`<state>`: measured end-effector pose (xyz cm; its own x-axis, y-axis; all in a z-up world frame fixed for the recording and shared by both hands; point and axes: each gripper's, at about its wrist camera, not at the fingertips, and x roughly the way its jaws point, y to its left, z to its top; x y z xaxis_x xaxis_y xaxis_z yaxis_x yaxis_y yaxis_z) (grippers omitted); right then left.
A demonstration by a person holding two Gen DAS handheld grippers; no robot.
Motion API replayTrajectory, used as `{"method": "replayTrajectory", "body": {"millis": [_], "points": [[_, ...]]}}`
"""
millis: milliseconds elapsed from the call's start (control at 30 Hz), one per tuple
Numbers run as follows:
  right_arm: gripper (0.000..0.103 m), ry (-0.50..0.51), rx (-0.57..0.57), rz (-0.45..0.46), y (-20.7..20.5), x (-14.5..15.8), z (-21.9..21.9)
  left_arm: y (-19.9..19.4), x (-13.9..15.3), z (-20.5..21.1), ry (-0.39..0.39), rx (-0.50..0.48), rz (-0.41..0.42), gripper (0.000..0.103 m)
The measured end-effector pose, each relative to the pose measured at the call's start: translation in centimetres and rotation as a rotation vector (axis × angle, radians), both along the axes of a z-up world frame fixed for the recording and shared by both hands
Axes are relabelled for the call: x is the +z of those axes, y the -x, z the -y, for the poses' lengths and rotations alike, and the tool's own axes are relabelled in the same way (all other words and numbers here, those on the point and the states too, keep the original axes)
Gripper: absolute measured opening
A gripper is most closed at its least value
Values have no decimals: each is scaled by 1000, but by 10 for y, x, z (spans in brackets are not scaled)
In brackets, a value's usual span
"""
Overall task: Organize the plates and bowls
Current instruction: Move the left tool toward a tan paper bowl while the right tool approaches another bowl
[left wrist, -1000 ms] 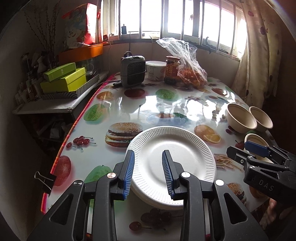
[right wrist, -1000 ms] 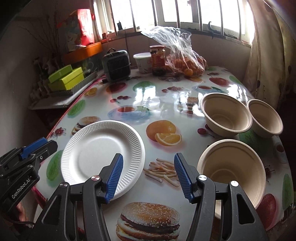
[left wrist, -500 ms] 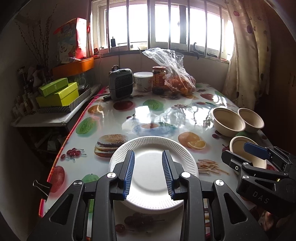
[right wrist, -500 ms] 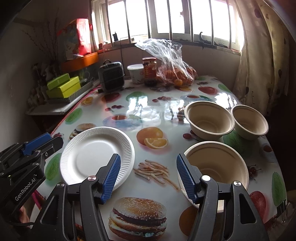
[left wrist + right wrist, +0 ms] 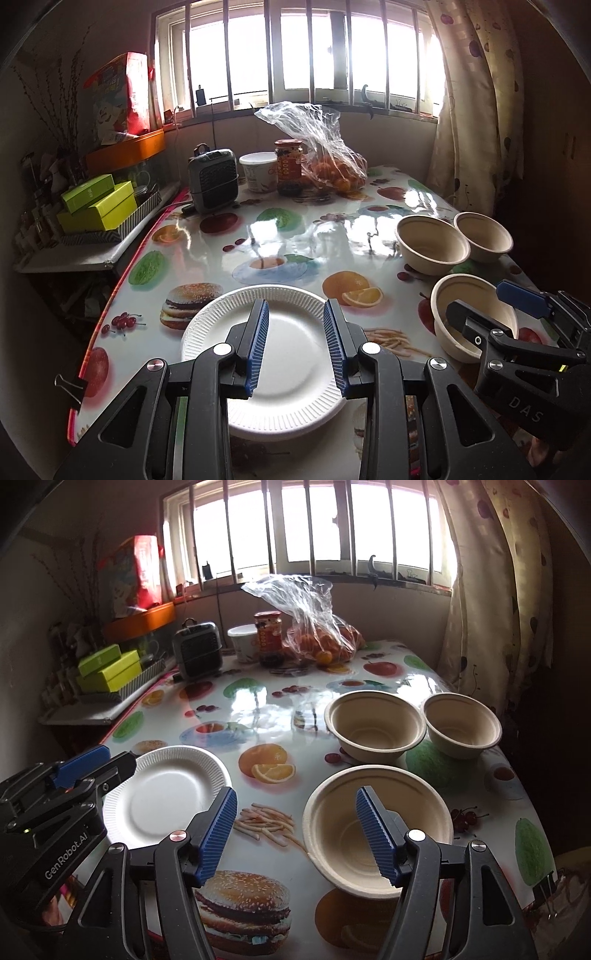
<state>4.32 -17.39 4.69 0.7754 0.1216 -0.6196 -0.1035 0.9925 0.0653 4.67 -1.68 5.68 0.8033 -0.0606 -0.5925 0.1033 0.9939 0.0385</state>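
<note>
Left tongs [image 5: 295,347] spread above flat plate [image 5: 291,373]; right tongs [image 5: 295,836] spread over upright bowl [image 5: 376,827].

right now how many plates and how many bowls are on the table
white paper plate: 1
tan bowls: 3, the near bowl, the middle bowl, the far right bowl
total: 4
</note>
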Motion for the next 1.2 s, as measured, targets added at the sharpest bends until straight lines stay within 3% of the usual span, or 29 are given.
{"method": "replayTrajectory", "body": {"millis": [1200], "points": [[69, -15, -180, 5, -19, 0, 94, -46, -2, 93, -37, -187, -66, 32]]}}
